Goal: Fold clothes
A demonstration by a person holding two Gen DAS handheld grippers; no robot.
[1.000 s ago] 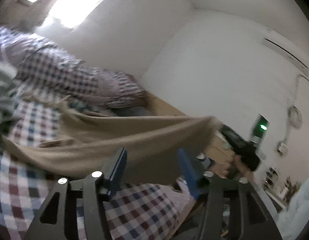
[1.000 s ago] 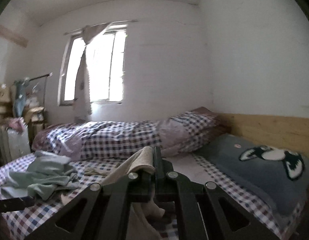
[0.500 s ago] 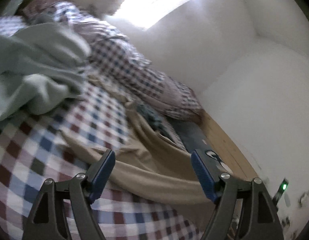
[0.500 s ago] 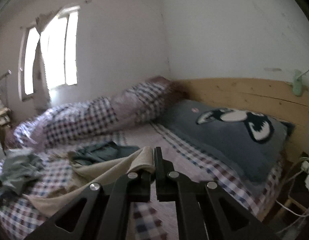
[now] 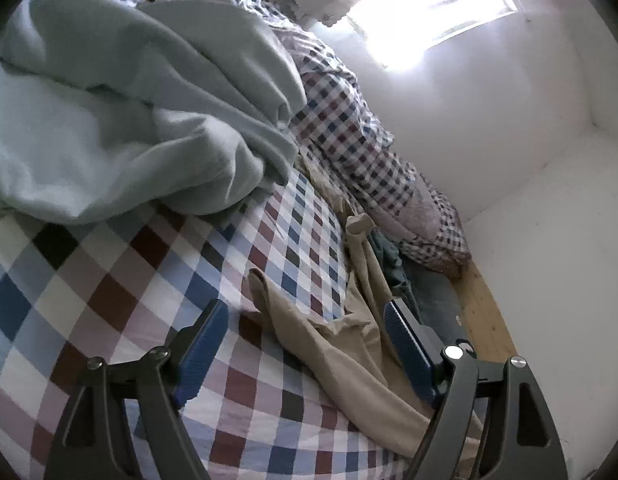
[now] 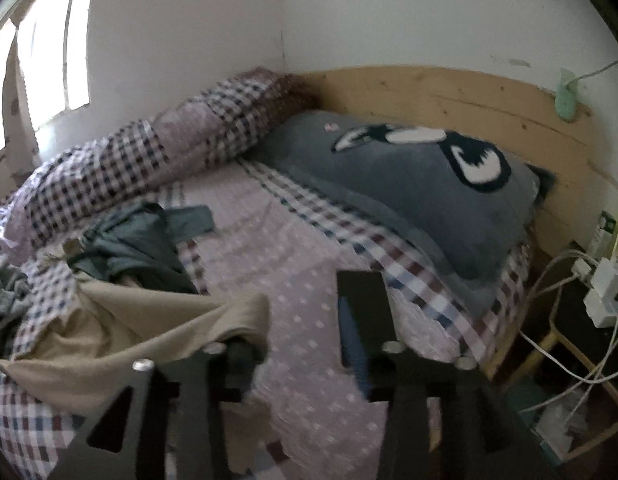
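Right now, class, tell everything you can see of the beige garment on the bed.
The beige garment is soft, thin-looking cloth, unfolded and rumpled into long creases. It lies slack across the checked bedsheet, one narrow end curling upward, its far side by a dark teal garment. One corner drapes over a finger of the right hand-held gripper, whose jaws are opening.

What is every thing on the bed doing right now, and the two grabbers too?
Beige garment: lying rumpled on the checked bedsheet.
Left gripper: open, above the beige garment, not pinching it.
Right gripper: jaws opening, beige cloth draped at one finger.
Pale green garment: heaped, unfolded.
Dark teal garment: crumpled.
Checked quilt: bunched along the wall.
Grey pillow: flat by the headboard.
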